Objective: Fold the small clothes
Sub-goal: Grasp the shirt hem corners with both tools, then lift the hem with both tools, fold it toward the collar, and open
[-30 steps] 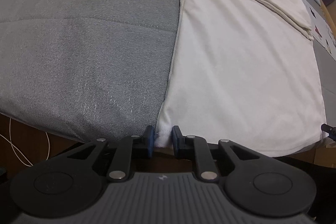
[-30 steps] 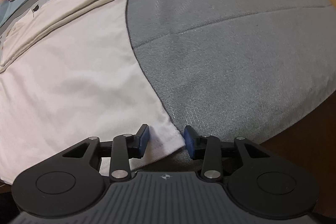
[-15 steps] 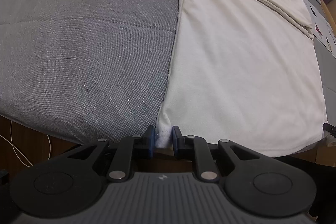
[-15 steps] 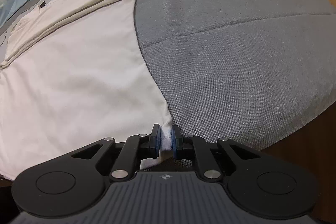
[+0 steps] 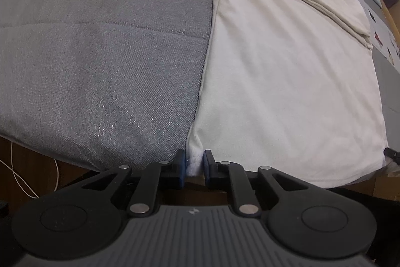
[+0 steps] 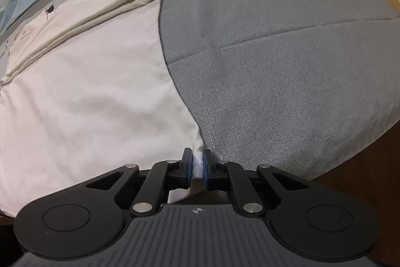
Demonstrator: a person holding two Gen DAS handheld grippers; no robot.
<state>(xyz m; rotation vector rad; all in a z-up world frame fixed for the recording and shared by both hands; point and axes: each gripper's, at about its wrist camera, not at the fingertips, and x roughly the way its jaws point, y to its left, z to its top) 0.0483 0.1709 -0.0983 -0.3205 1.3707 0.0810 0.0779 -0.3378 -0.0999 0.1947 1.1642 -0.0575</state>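
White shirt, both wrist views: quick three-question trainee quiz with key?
1. True or false: the left tool is shut on a near corner of the white shirt.
2. What does the right tool pinch? A) red cloth B) the shirt's other near corner C) nothing
3. What does the shirt lie on?

Key:
1. True.
2. B; its jaws have just been closing, shirt between them.
3. The grey cover, sleeves already folded across the far end.
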